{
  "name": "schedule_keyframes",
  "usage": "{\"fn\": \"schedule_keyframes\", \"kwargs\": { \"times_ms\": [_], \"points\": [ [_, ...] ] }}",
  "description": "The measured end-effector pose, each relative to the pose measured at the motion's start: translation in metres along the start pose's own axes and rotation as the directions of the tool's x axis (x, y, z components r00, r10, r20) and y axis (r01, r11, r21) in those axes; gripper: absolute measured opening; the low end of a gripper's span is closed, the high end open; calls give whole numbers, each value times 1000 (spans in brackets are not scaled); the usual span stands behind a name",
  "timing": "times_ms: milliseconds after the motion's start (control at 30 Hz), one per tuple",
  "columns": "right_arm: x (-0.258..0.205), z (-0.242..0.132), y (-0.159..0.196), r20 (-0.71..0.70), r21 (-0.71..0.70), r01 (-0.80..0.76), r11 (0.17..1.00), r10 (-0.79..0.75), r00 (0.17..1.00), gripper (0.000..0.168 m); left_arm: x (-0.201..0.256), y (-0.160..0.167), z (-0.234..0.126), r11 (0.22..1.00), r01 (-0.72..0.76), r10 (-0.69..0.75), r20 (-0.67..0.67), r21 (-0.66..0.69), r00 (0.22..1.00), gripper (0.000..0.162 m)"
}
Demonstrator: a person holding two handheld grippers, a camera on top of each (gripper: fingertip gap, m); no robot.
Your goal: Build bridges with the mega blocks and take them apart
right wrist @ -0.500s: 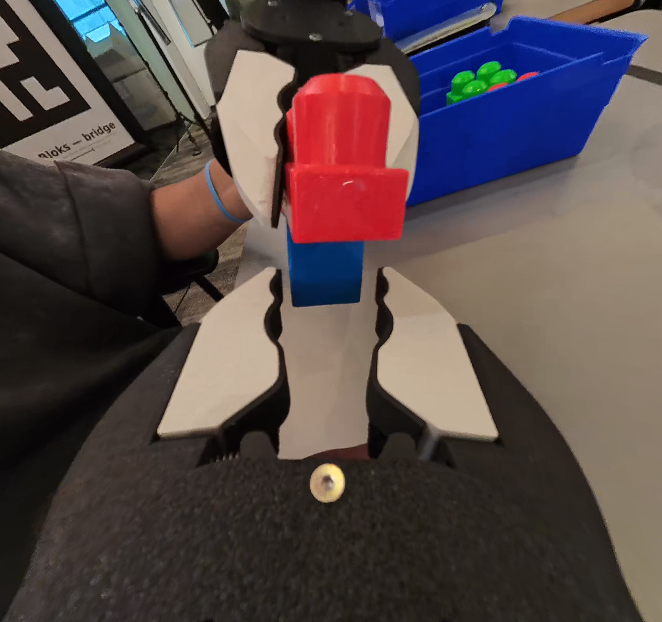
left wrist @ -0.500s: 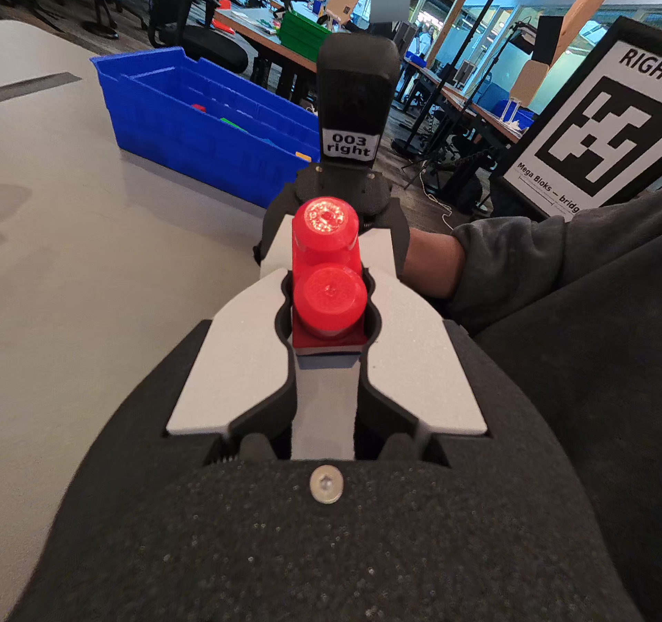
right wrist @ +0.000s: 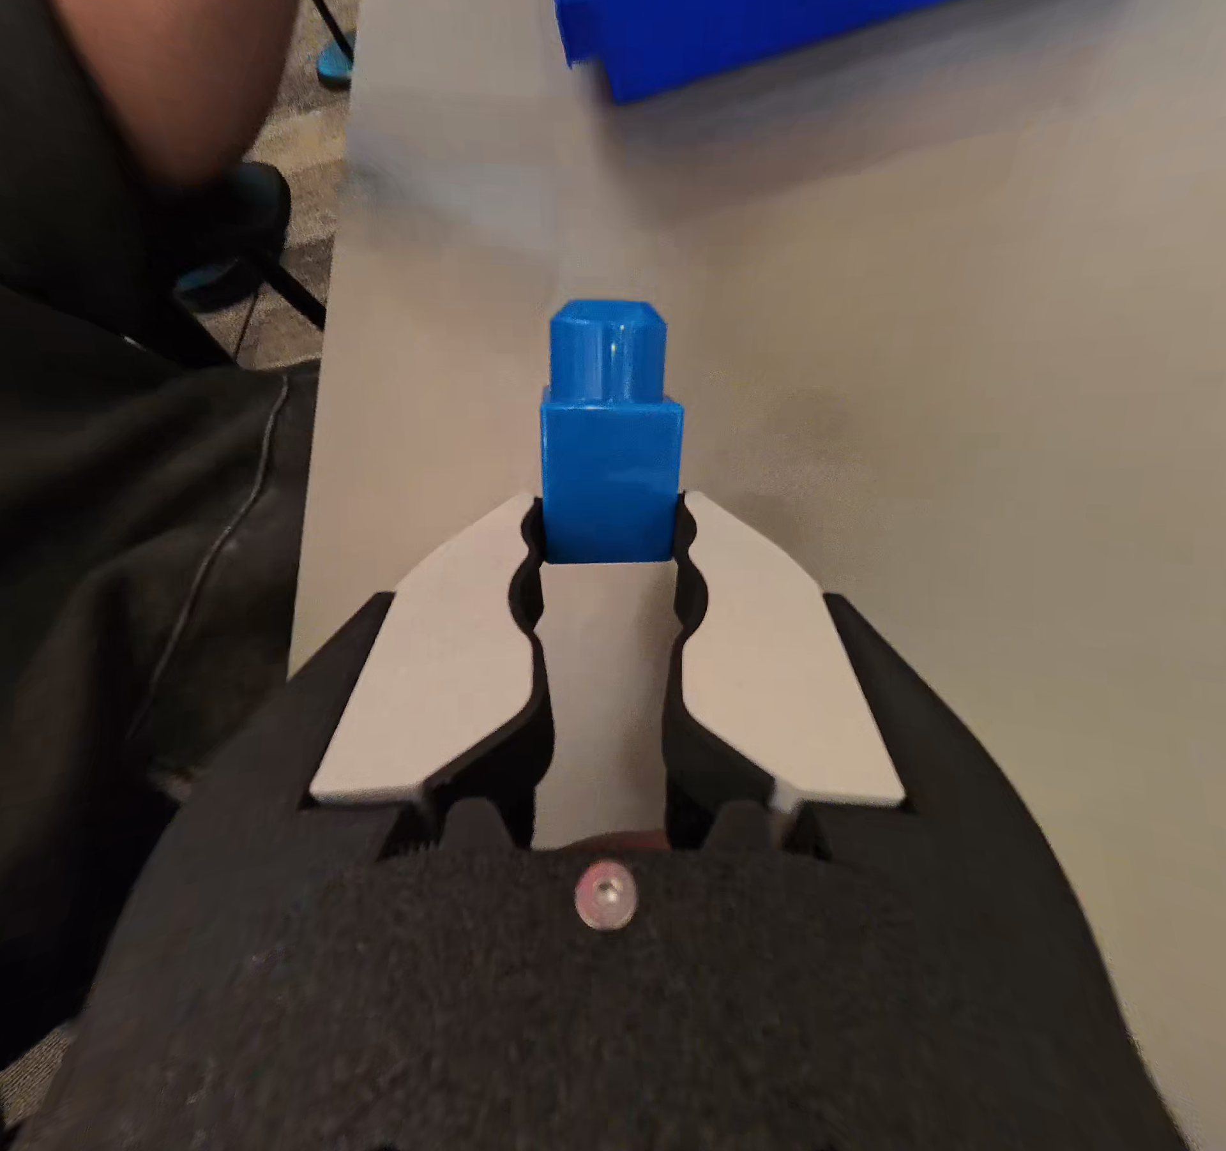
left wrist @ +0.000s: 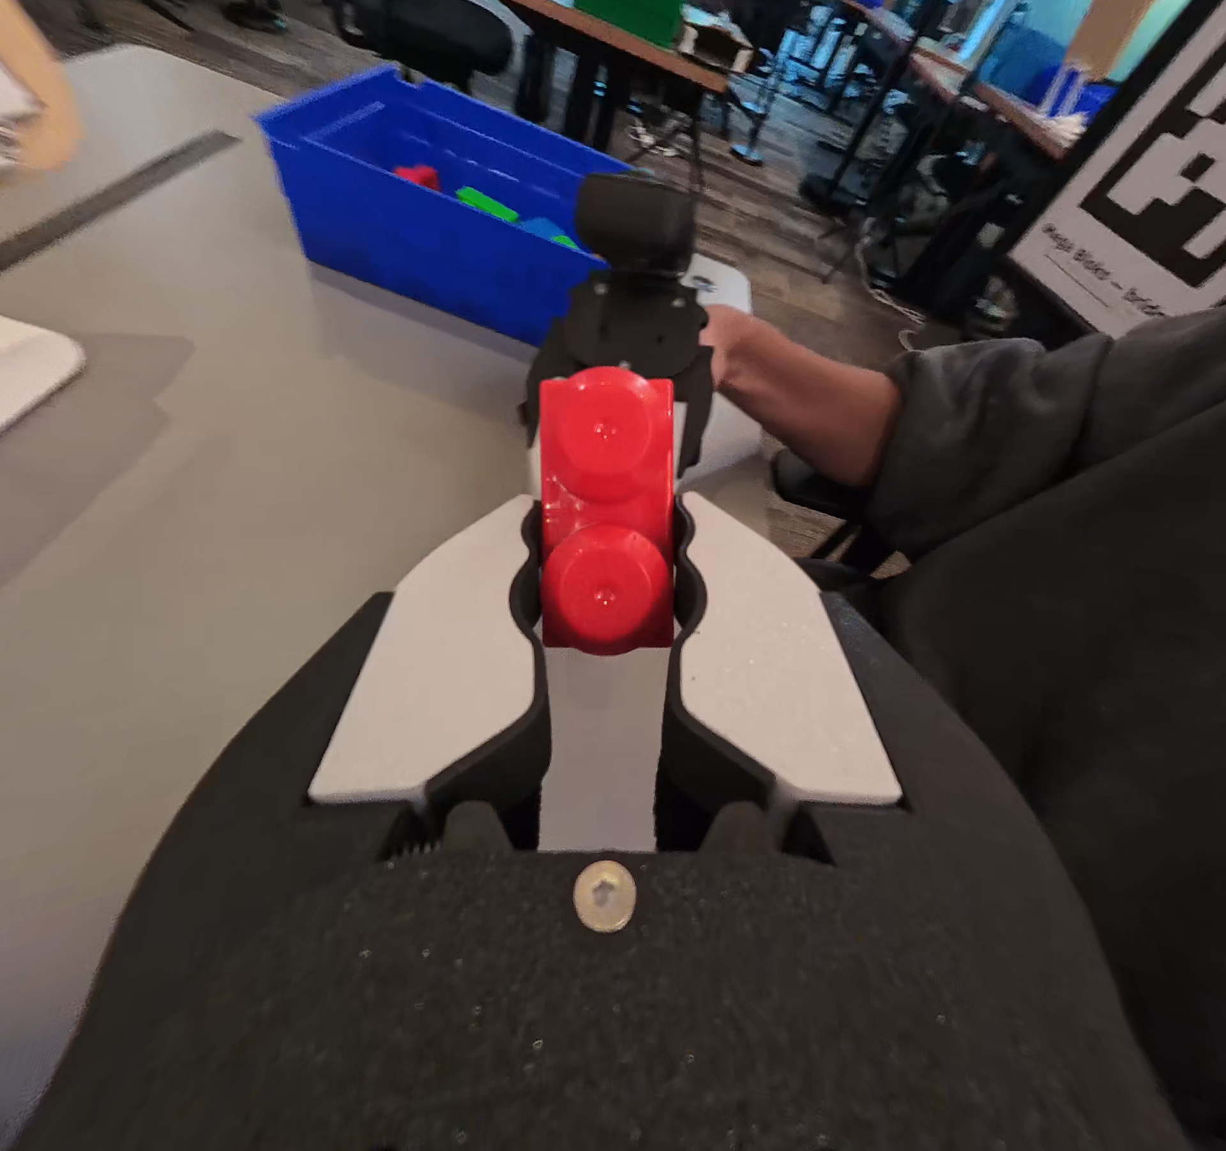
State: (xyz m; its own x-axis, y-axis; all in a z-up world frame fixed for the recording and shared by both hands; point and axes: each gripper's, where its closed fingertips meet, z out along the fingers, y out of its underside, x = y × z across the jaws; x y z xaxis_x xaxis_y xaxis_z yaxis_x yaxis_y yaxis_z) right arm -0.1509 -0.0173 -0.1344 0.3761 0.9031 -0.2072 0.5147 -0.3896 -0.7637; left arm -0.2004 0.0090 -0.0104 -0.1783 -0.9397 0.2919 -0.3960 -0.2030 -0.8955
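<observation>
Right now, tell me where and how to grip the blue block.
Grip the blue block by the two flat side walls of its square body, below the stud, coming from the base end. That is how the right gripper holds it: fingertips clamp the lower body, stud pointing away. The walls are flat and parallel; the round stud would likely slip, and it stays free for stacking.

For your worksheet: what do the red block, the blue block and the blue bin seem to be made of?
Red two-stud block: likely glossy moulded plastic; highlights on studs. Blue one-stud block: likely the same; sheen on stud. Blue bin: probably duller rigid plastic, blurred.
</observation>
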Motion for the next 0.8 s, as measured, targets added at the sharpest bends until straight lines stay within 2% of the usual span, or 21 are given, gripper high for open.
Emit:
{"fn": "schedule_keyframes", "kwargs": {
  "times_ms": [167, 200, 267, 300, 400, 467, 533, 600, 700, 733, 800],
  "points": [
    [15, -25, 13, -65, -36, -59, 998, 56, 996, 37, -37, -7, -34, 1000, 13, -16, 285, 15, 958, 36],
    [15, -27, 12, -68, -27, -63, 998, 61, 996, 37, -52, -5, -41, 998, 60, -60, 379, 13, 923, 36],
    [16, -30, 7, -88, -11, -57, 998, 56, 995, 37, -83, 8, -58, 981, 195, -167, 574, 12, 802, 36],
    [16, -34, 2, -103, -3, -50, 999, 50, 993, 37, -89, 12, -61, 976, 215, -180, 606, 15, 775, 36],
    [23, -81, -22, -257, 58, -8, 998, 23, 966, 37, -80, 14, -51, 977, 215, -179, 539, -4, 823, 36],
    [36, -143, -35, -439, 113, 20, 993, 31, 898, 37, -80, 16, -51, 979, 200, -152, 555, -26, 818, 36],
    [67, -221, -34, -670, 160, -12, 987, 117, 733, 37, -79, 20, -51, 981, 184, -116, 567, -65, 815, 36],
    [100, -287, -14, -784, 210, -120, 970, 240, 573, 37, -75, 22, -50, 981, 176, -102, 551, -84, 828, 36],
    [156, -334, 44, -827, 184, -413, 892, 368, 426, 36, -69, 23, -47, 981, 174, -102, 522, -90, 847, 36],
    [174, -341, 65, -838, 153, -502, 851, 381, 391, 36, -68, 23, -46, 981, 172, -102, 515, -91, 851, 36],
    [203, -336, 104, -821, 85, -668, 739, 432, 374, 37, -67, 26, -45, 979, 176, -102, 503, -102, 858, 36]
  ]
}}
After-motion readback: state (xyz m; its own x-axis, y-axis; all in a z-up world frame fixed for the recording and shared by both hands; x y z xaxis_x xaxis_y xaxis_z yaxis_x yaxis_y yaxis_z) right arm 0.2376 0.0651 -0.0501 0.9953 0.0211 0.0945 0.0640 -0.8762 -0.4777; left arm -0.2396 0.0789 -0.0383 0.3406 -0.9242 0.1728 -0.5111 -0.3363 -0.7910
